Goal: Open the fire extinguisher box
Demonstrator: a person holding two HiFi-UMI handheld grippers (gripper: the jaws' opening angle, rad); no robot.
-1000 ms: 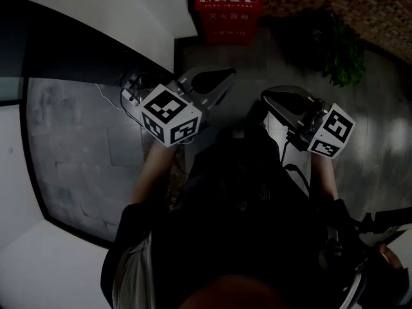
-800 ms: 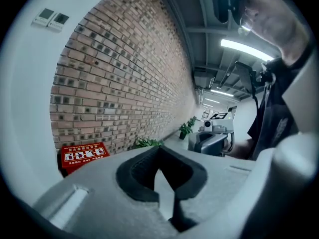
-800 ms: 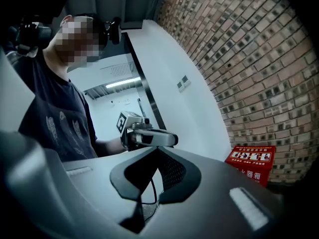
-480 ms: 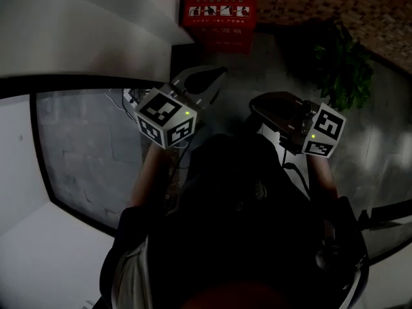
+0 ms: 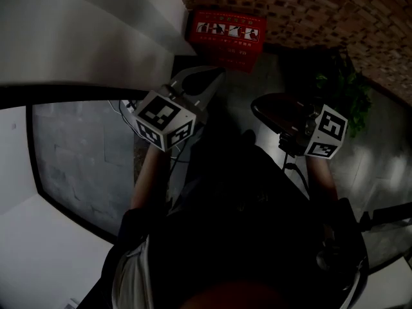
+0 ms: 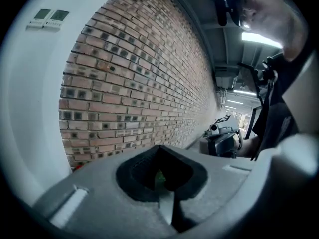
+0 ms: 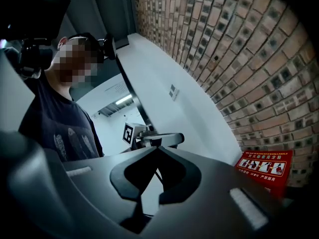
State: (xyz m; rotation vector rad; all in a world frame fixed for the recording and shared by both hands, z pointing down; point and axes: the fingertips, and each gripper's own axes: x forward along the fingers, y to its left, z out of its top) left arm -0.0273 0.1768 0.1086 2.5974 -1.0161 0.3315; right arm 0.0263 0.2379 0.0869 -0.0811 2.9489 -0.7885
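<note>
Right now the left gripper [image 6: 159, 151] has its grey fingers pressed together with nothing between them. The right gripper [image 7: 157, 151] likewise has its dark fingers closed and empty. From the head view I see both held mid-frame, each with a black-and-white marker cube [image 5: 165, 118] at its back, left gripper at frame left. Beyond them, at the top centre of the frame, the red rectangular fire extinguisher box with white pictograms [image 5: 226, 34] stands on the grey floor [image 5: 380, 153] at the foot of the red-brown brick wall [image 5: 335, 8], well apart from both grippers. A white wall [image 5: 96, 37] is just left of it, and a green leafy plant [image 5: 347, 92] is at its right.
</note>
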